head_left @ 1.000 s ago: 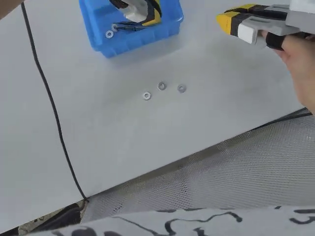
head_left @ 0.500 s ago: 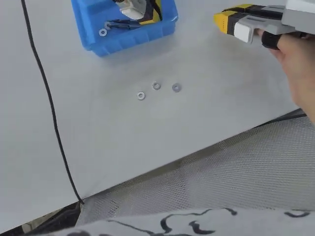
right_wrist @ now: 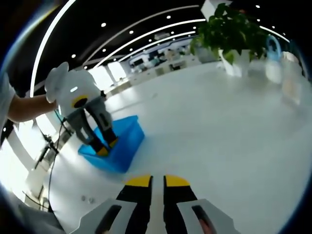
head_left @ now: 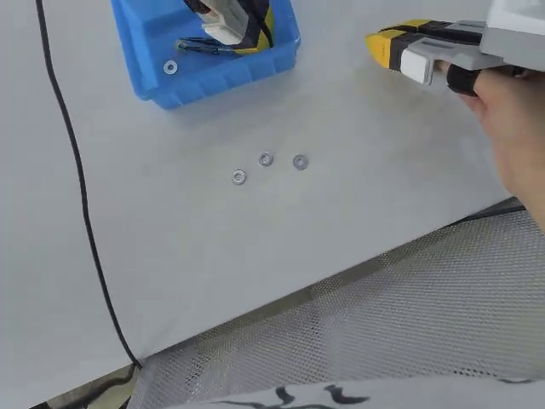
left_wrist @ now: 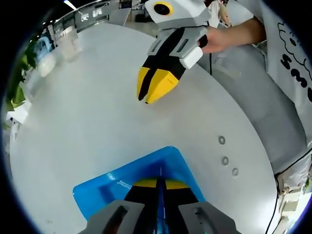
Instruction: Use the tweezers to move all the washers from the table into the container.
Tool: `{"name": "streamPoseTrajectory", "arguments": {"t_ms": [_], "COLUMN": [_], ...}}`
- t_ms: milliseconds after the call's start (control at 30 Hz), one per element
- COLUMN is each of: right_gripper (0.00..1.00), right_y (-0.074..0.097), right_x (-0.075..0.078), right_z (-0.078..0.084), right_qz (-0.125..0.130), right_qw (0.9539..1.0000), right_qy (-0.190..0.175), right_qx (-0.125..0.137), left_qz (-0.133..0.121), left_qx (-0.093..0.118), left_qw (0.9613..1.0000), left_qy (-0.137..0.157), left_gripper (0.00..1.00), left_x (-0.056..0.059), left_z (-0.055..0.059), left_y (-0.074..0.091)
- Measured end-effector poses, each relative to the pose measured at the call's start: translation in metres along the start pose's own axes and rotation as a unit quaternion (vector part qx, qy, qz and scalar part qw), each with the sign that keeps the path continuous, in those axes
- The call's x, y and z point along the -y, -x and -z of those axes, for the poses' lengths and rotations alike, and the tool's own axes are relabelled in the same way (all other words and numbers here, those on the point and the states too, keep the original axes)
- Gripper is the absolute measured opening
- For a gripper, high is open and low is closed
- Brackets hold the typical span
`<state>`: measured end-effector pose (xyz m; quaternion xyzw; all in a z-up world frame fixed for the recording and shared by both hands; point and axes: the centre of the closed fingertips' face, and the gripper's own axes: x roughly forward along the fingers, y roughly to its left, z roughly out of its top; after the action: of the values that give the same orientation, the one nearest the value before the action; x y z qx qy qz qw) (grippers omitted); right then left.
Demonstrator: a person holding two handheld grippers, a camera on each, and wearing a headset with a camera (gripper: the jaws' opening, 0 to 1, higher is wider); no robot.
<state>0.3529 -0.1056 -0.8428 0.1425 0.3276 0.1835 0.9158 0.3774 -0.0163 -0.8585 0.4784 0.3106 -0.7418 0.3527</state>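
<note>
Head view: my left gripper (head_left: 232, 36) clamps tweezers (head_left: 194, 44) inside the bin (head_left: 213, 77); right gripper (head_left: 372, 43) closed, empty. Washers (head_left: 266, 159) near the bin: likely light, slippery; pinch rims.

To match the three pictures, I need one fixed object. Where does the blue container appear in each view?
Head view: the blue container is at the top left, cut by the top edge.
Left gripper view: the blue container is at the bottom centre, just beyond this view's own jaws.
Right gripper view: the blue container is left of centre.
Shared landmark: the three washers lying near it.
</note>
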Motion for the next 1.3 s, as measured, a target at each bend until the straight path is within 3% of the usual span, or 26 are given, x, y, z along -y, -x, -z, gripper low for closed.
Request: {"name": "streamPoseTrajectory", "arguments": {"t_ms": [67, 167, 233, 367, 467, 500, 567, 633, 700, 767, 800, 833, 867, 933, 1000, 1033, 1100, 1133, 1167, 1267, 1300], "right_gripper": [0.04, 0.04, 0.04, 0.04, 0.03, 0.03, 0.03, 0.03, 0.03, 0.02, 0.02, 0.02, 0.02, 0.02, 0.03, 0.03, 0.03, 0.03, 0.03, 0.04, 0.04], "right_y": [0.001, 0.003, 0.003, 0.007, 0.013, 0.014, 0.018, 0.021, 0.024, 0.026, 0.027, 0.027, 0.029, 0.031, 0.033, 0.034, 0.034, 0.035, 0.036, 0.039, 0.039], "right_x": [-0.001, -0.005, -0.008, -0.023, -0.032, -0.035, -0.041, -0.046, -0.052, -0.059, -0.064, -0.067, -0.072, -0.079, -0.086, -0.090, -0.097, -0.099, -0.105, -0.118, -0.123], "right_z": [-0.001, -0.004, -0.004, -0.015, -0.025, -0.028, -0.033, -0.038, -0.042, -0.045, -0.045, -0.045, -0.046, -0.046, -0.046, -0.046, -0.046, -0.046, -0.047, -0.051, -0.053], "right_qz": [-0.002, -0.007, -0.014, -0.034, -0.032, -0.033, -0.038, -0.041, -0.044, -0.047, -0.050, -0.052, -0.055, -0.059, -0.063, -0.066, -0.071, -0.071, -0.073, -0.081, -0.085], "right_qw": [1.0000, 0.9999, 0.9999, 0.9993, 0.9986, 0.9984, 0.9981, 0.9976, 0.9969, 0.9963, 0.9959, 0.9956, 0.9951, 0.9944, 0.9935, 0.9931, 0.9924, 0.9922, 0.9913, 0.9892, 0.9885], "right_qy": [0.003, 0.007, 0.006, 0.006, 0.042, 0.044, 0.047, 0.053, 0.062, 0.069, 0.073, 0.076, 0.081, 0.087, 0.094, 0.097, 0.100, 0.101, 0.109, 0.121, 0.125], "right_qx": [0.001, 0.007, 0.006, 0.012, 0.010, 0.011, 0.014, 0.017, 0.020, 0.021, 0.020, 0.019, 0.017, 0.017, 0.015, 0.013, 0.011, 0.011, 0.011, 0.012, 0.012], "left_qz": [-0.030, -0.064, -0.092, -0.116, -0.150, -0.161, -0.170, -0.197, -0.234, -0.262, -0.281, -0.285, -0.299, -0.320, -0.330, -0.340, -0.345, -0.346, -0.350, -0.352, -0.355], "left_qx": [0.018, 0.058, 0.068, 0.080, 0.095, 0.101, 0.110, 0.123, 0.137, 0.166, 0.172, 0.175, 0.186, 0.202, 0.214, 0.227, 0.239, 0.240, 0.242, 0.267, 0.277], "left_qw": [0.9994, 0.9957, 0.9929, 0.9882, 0.9815, 0.9780, 0.9750, 0.9666, 0.9524, 0.9387, 0.9290, 0.9257, 0.9159, 0.9023, 0.8910, 0.8790, 0.8713, 0.8700, 0.8663, 0.8571, 0.8522], "left_qy": [0.001, 0.034, 0.034, 0.059, 0.070, 0.087, 0.093, 0.108, 0.140, 0.151, 0.168, 0.176, 0.192, 0.206, 0.227, 0.245, 0.255, 0.257, 0.262, 0.266, 0.267], "left_gripper": [0.00, 0.00, 0.00, 0.00, 0.00, 0.00, 0.00, 0.00, 0.00, 0.00, 0.00, 0.00, 0.00, 0.00, 0.00, 0.00, 0.00, 0.00, 0.00, 0.00, 0.00], "left_x": [-0.004, -0.009, -0.012, -0.008, -0.007, -0.006, -0.001, -0.001, -0.004, -0.003, -0.004, -0.002, -0.001, 0.001, 0.005, 0.007, 0.011, 0.012, 0.016, 0.025, 0.028], "left_z": [-0.004, -0.010, -0.009, -0.005, -0.001, 0.000, 0.004, 0.007, 0.013, 0.014, 0.018, 0.020, 0.023, 0.025, 0.029, 0.031, 0.032, 0.032, 0.032, 0.024, 0.020], "left_y": [0.006, 0.019, 0.031, 0.046, 0.060, 0.064, 0.071, 0.079, 0.089, 0.098, 0.102, 0.104, 0.108, 0.115, 0.120, 0.124, 0.127, 0.127, 0.132, 0.146, 0.152]}}
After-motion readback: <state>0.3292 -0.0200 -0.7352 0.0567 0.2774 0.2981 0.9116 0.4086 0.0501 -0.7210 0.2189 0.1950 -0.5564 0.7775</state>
